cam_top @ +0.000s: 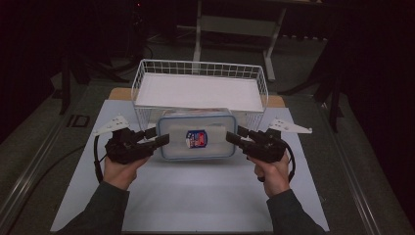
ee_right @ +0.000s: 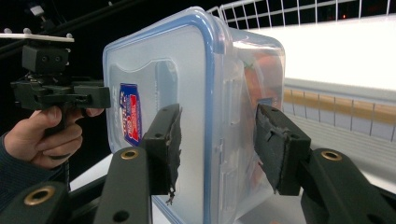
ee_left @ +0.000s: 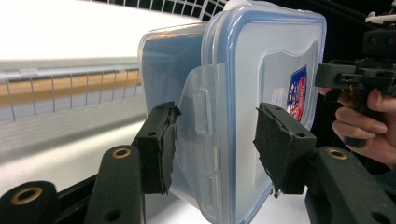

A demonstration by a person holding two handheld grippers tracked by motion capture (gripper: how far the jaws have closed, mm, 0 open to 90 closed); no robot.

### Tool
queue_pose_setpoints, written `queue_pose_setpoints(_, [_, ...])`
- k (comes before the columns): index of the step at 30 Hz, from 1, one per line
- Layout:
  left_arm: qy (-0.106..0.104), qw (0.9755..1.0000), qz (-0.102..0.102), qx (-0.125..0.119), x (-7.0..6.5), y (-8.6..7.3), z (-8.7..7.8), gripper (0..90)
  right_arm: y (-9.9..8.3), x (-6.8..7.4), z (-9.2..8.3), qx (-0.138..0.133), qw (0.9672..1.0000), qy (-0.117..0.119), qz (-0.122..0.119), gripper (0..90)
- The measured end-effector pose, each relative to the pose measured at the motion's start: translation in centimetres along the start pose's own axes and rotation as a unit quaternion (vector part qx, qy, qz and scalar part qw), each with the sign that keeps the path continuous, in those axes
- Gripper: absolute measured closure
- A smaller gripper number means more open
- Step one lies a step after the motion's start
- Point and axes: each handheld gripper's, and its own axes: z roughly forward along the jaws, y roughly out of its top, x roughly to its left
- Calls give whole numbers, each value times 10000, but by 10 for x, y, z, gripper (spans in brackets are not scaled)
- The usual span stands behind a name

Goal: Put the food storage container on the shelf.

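While each hand-held gripper, left and right, pinches one end of the plastic box, it hangs just above the bench. Next, lift it over the wire basket's near wall.

Both grippers matte black. Left gripper and right gripper: grey three-cornered plate on top, black cable looping underneath. Jaws carry frayed black foam pads, brass-ringed holes in the arms. Dark grey-green long sleeves, lower frame.
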Motion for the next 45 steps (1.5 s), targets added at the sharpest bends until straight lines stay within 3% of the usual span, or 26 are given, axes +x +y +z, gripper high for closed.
queue_pose_setpoints(12, [-25,9994,256,-245,4,38,5,487,27,-3,1,-296,9995,-15,-90,517])
queue_pose_setpoints(21, [-117,9987,121,-474,16,60,14,488,56,-10,8,-536,9984,-64,-151,518])
queue_pose_setpoints(31, [-71,9985,-64,-537,46,79,28,487,75,-29,33,-437,9989,-150,63,516])
queue_pose_setpoints(37, [65,9982,-189,-559,56,87,39,487,74,-43,46,-325,9987,-195,355,513])
queue_pose_setpoints(45, [175,9981,-320,-500,63,89,50,485,75,-51,51,-273,9980,-331,458,512])
